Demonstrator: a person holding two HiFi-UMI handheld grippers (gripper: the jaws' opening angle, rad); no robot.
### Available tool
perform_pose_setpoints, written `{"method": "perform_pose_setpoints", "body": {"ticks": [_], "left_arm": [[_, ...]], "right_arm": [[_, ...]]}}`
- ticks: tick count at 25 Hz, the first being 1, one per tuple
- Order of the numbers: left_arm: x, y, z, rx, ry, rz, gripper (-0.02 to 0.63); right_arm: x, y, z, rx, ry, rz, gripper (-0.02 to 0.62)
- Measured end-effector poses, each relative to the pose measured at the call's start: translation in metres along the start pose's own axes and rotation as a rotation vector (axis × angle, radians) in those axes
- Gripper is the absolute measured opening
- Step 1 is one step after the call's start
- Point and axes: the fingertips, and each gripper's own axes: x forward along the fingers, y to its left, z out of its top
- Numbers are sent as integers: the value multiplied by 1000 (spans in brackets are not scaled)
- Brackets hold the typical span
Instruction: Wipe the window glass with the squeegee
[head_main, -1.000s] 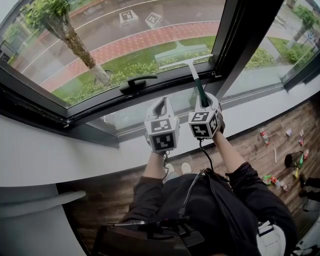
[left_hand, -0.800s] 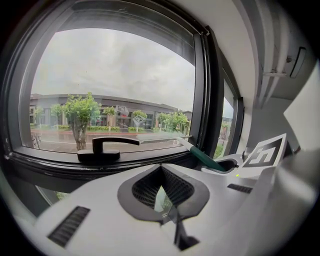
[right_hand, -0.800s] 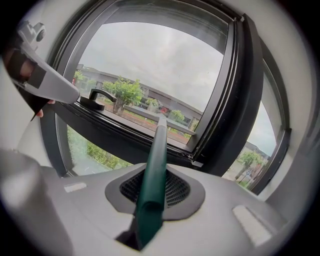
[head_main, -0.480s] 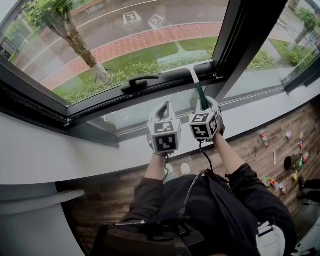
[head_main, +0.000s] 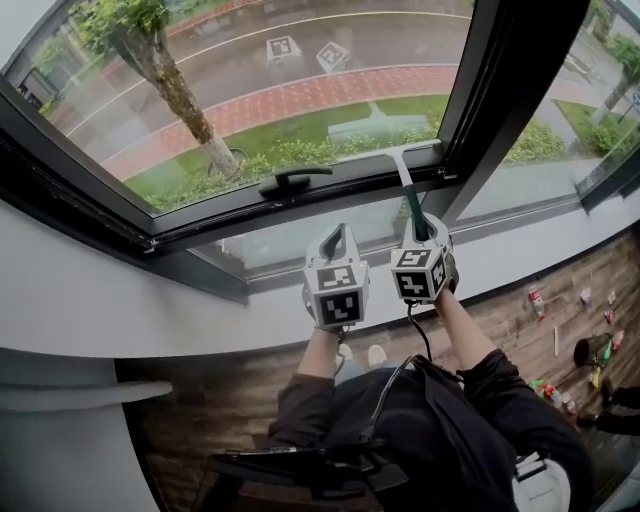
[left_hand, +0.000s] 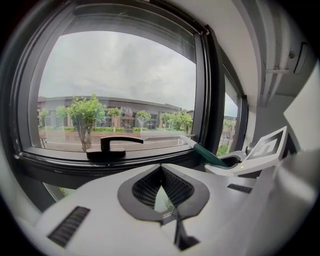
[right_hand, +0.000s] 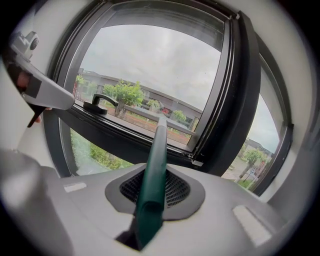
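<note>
The left gripper (head_main: 338, 235) sits closed on nothing beside the right gripper (head_main: 416, 225), which clamps the squeegee (head_main: 404, 178) by its green handle. The blade rests at the bottom edge of the window glass (head_main: 300, 90), so a downstroke looks complete. The next stroke likely calls for raising the blade to the top.

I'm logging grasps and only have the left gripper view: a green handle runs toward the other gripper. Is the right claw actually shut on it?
Observer: Yes; the right gripper view shows the right claw shut on the squeegee, by its green handle.
Reviewer: Anything hanging off that gripper?
Observer: Head view: a black cable runs from it down toward the person's body.
Reviewer: Anything underfoot?
Observer: Yes, small items lie scattered on the wooden floor to the person's right.
</note>
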Motion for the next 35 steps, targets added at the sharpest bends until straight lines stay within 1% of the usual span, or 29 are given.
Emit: {"method": "perform_pose_setpoints", "body": {"ticks": [2,5,7,9,11,13,17,21,24,27,29,31,33,35], "left_arm": [[-4,3,8,0,-25,16,3],[-12,7,33,-36,-92,22,3],[-33,7,51,-66,-143,35,3],[-59,9,78,-83,-213,63,3],[-80,15,110,-82,-279,91,3],[-96,22,137,-66,-331,92,3],[-117,46,189,6,-445,86,3],[-137,74,229,69,-489,68,3],[-145,97,257,108,-497,41,3],[-147,116,287,123,-514,7,3],[-153,117,304,138,-543,-27,3],[-159,115,317,146,-581,-55,3],[-161,115,325,142,-596,-75,3],[-161,117,329,135,-597,-83,3]], "right_arm": [[-7,-2,14,7,-39,6,60],[-25,-11,49,46,-130,6,60],[-47,-18,67,62,-203,5,60],[-71,-26,95,73,-281,-2,60],[-92,-34,134,77,-370,-20,60],[-110,-38,175,80,-455,-38,60],[-132,-39,254,117,-595,-77,60],[-155,-44,323,170,-700,-135,60],[-173,-44,376,212,-766,-170,60],[-180,-41,422,174,-796,-224,60],[-186,-41,442,158,-802,-254,60],[-189,-43,460,155,-803,-260,61],[-192,-47,476,165,-810,-263,60],[-196,-52,491,157,-821,-286,60]]}}
